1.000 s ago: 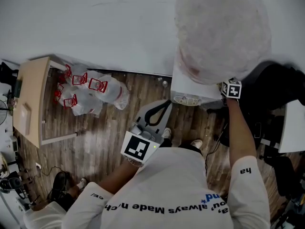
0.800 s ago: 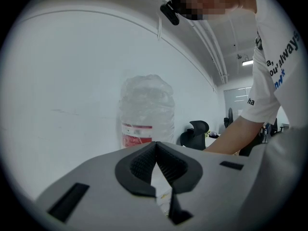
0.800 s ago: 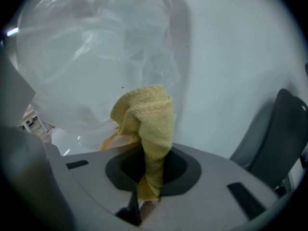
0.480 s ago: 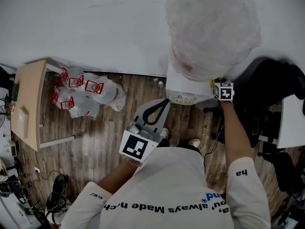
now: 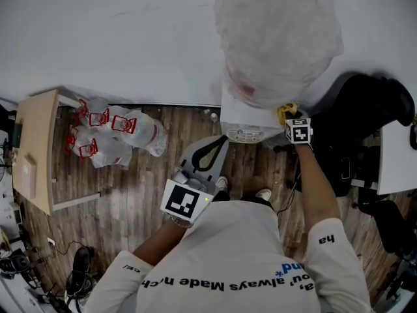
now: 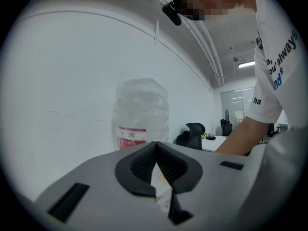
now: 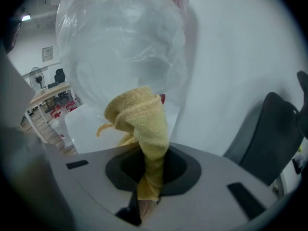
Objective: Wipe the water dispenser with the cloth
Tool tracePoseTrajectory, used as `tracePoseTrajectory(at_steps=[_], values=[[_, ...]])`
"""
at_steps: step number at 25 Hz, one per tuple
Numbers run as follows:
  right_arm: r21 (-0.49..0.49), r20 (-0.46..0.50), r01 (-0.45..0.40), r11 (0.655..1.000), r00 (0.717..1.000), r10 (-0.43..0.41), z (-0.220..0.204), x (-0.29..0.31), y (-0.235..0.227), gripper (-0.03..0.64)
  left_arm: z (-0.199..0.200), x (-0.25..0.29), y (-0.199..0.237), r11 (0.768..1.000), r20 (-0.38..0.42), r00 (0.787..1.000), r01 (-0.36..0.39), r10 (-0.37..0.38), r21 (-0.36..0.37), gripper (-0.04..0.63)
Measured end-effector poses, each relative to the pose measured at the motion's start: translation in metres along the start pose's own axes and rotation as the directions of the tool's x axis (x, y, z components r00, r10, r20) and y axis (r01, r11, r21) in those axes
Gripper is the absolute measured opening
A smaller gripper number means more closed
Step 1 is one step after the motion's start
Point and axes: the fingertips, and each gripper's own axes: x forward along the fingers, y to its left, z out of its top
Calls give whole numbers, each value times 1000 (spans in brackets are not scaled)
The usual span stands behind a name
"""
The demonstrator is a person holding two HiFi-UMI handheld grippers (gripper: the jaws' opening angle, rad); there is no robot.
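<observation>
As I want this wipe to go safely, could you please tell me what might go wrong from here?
1. The cloth is pinched as a narrow twist in the right gripper; dragging it across the water dispenser might pull it free.
2. The large bottle stands close beside the cloth; a hard sideways push could jolt it or snag its crinkled plastic wrap.

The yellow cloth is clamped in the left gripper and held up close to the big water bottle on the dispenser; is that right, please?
Not quite: the yellow cloth is clamped in the right gripper, not the left gripper, as the right gripper view shows. It is indeed held up close to the big water bottle on the dispenser.
</observation>
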Motion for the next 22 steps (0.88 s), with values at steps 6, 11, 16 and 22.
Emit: tracePoseTrajectory(at_steps=[6, 11, 16, 22], values=[[-6, 7, 13, 1000, 1000, -13, -11, -12, 8, 57, 0, -4, -4, 1000, 5, 1000, 11, -11, -1, 18], [-11, 19, 16, 1000, 1000, -15, -22, -22, 14, 57, 0, -7, -8, 1000, 5, 1000, 17, -17, -8, 18], [-6, 27, 33, 999, 999, -33, -33, -34, 21, 57, -2, -10, -9, 1000, 3, 1000, 27, -27, -6, 18], [-2, 40, 61, 998, 997, -61, -42, -44, 26, 58, -3, -10, -12, 999, 2, 999, 43, -43, -10, 18]])
